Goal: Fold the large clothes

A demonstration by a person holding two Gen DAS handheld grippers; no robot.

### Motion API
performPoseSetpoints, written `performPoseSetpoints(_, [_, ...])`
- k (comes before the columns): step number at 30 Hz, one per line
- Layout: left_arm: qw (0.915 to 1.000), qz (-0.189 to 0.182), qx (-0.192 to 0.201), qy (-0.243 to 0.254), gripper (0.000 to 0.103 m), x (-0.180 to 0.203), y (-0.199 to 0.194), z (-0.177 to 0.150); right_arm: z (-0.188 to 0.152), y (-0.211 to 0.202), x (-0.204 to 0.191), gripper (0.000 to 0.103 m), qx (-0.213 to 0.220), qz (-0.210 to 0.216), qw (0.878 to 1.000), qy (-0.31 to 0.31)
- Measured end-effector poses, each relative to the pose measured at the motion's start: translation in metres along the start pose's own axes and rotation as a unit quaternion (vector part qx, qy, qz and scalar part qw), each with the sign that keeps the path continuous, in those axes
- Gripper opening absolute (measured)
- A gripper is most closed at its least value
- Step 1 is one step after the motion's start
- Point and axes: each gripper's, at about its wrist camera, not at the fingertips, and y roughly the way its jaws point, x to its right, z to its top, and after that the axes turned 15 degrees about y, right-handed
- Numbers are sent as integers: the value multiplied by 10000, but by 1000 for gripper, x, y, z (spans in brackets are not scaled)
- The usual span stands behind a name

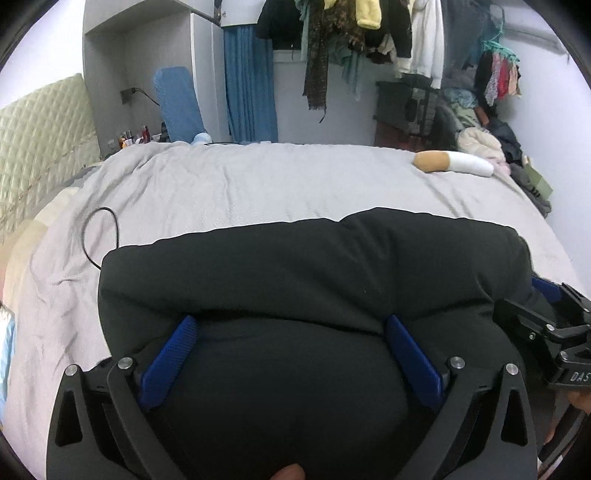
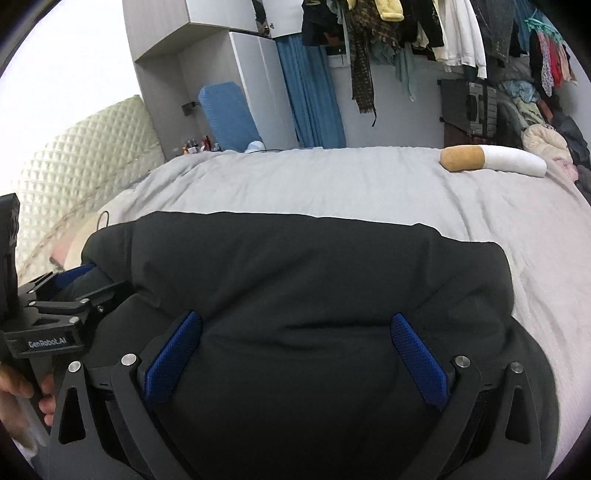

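Note:
A large black garment lies folded in a thick bundle on the grey bed; it also shows in the right wrist view. My left gripper is open, its blue pads spread wide with the garment's fold lying between and over the fingertips. My right gripper is open the same way, blue pads wide apart against the garment's near fold. The right gripper shows at the right edge of the left wrist view, the left gripper at the left edge of the right wrist view.
The grey bedspread stretches beyond the garment. A tan and white bolster lies at the far right edge. A black cable loops left of the garment. A quilted headboard stands left; hanging clothes and piles line the far wall.

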Motion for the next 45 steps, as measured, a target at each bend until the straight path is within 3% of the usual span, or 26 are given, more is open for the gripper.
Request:
performPoseSetpoints(8, [10000,49,-16,-58,103,-7,20,4,7,20,8,103,-161,171,9997,98])
performPoseSetpoints(13, [9990,-195,180,-360,103,-30,-6,-11,18,-9,28,103,-367,684,9967,237])
performPoseSetpoints(17, [9950,-164,485,-856,103,-79,-38,-28,36,-37,66,103,-249,682,9960,531])
performPoseSetpoints(19, [9894,-132,453,-1374,103,-119,-49,-40,44,-52,97,103,-134,532,9951,825])
performPoseSetpoints(23, [9675,-364,299,-2486,102,-182,-42,-69,49,-62,153,103,-173,463,9852,1642])
performPoseSetpoints(25, [9617,-403,68,-2711,101,-195,-27,-80,46,-55,172,103,-320,425,9781,2011])
performPoseSetpoints(29, [9513,-1051,-541,-2848,100,-196,13,-94,34,-27,190,103,-891,447,9632,2497])
performPoseSetpoints(32, [9437,-1445,-672,-2898,97,-192,29,-98,23,-8,196,103,-1303,470,9515,2745])
performPoseSetpoints(34, [9376,-1821,-683,-2883,96,-186,35,-98,17,-2,202,103,-1494,708,9402,2978])
performPoseSetpoints(36, [9287,-2337,-583,-2820,88,-176,38,-95,15,-1,198,103,-1542,1042,9341,3048])
performPoseSetpoints(37, [9254,-2486,-500,-2817,79,-171,37,-93,16,-2,192,103,-1548,1200,9356,2939])
performPoseSetpoints(39, [9279,-2474,-342,-2769,70,-163,31,-86,20,-6,172,92,-1539,1395,9448,2535])
performPoseSetpoints(40, [9317,-2421,-297,-2690,59,-158,29,-82,22,-8,164,86,-1505,1391,9496,2371])
performPoseSetpoints(42, [9415,-2237,-188,-2514,42,-149,23,-73,26,-15,146,53,-1330,1328,9598,2085])
performPoseSetpoints(43, [9455,-2125,-133,-2462,22,-147,20,-70,28,-18,141,44,-1235,1312,9622,2044])
performPoseSetpoints(44, [9500,-1959,-35,-2430,11,-147,15,-67,30,-23,138,28,-1130,1301,9647,1993])
performPoseSetpoints(45, [9522,-1839,91,-2436,7,-145,8,-64,34,-29,133,19,-980,1283,9683,1906])
